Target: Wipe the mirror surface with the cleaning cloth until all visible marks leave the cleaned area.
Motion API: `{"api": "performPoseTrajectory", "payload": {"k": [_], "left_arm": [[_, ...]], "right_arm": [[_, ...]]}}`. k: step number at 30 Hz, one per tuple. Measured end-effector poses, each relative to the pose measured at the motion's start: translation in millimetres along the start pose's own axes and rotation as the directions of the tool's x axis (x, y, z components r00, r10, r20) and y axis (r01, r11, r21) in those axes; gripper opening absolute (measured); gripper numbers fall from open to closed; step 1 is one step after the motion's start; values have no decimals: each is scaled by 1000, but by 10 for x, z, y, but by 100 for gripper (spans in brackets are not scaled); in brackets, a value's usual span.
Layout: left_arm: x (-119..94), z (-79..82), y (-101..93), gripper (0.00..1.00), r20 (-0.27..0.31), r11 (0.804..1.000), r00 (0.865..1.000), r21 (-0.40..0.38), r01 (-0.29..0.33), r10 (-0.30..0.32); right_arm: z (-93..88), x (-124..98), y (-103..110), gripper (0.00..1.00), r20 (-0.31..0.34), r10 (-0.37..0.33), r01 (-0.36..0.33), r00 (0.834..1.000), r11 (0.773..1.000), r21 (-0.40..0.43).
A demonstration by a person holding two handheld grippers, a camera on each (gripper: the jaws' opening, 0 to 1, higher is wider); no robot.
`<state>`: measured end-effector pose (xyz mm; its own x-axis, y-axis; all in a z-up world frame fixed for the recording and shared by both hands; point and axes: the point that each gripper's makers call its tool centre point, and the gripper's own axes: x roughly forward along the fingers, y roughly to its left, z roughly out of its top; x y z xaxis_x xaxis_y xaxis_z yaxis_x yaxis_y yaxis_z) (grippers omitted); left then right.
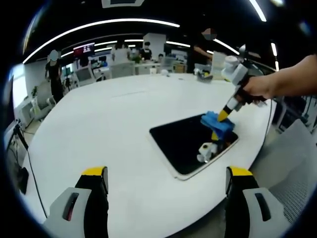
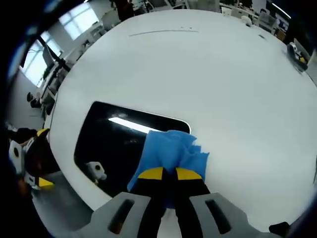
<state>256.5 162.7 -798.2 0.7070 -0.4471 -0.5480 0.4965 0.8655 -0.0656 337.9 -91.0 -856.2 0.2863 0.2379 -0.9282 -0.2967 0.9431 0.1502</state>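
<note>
In the right gripper view your right gripper (image 2: 169,174) is rising from the bottom centre, its jaws clenched together on the blue cloth (image 2: 171,151). The cloth is bunching out ahead of the yellow tips and pressing on the mirror (image 2: 111,141) at its right-hand end, near the rounded corner, in the middle of the frame. The mirror is lying flat on the white surface (image 2: 223,84), dark, reflecting a ceiling light strip as a bright bar across its upper part.

In the left gripper view your left gripper (image 1: 166,181) is hanging at the bottom of the frame, jaws released wide and holding nothing, well apart from the mirror (image 1: 183,141), which is sitting right of centre. The cloth (image 1: 216,122) is showing at its far right corner under the right gripper (image 1: 224,115), with your hand (image 1: 260,88) at the right edge.

You are in the wiping step, working one end of the glass. Whether marks remain I cannot tell; the dark face is showing mainly reflections. Next, I judge, you are needing a steady sweep toward the left end of the mirror in the right gripper view, keeping the cloth flat and pressed.
</note>
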Motion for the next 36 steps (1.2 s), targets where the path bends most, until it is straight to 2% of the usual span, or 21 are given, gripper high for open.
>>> {"api": "performPoseTrajectory", "payload": {"k": [18,28,36], "left_arm": [[-8,5,15,99,7,1000,1000,-6,-7,7],[-7,5,21,99,8,1000,1000,-7,-10,10],[-9,9,23,99,10,1000,1000,-11,-13,13]], "right_arm": [[-21,-3,14,2,15,-6,6,1000,1000,8],[-84,-34,65,2,18,-20,20,1000,1000,-14],[-118,-29,64,2,14,-11,11,1000,1000,2]]}}
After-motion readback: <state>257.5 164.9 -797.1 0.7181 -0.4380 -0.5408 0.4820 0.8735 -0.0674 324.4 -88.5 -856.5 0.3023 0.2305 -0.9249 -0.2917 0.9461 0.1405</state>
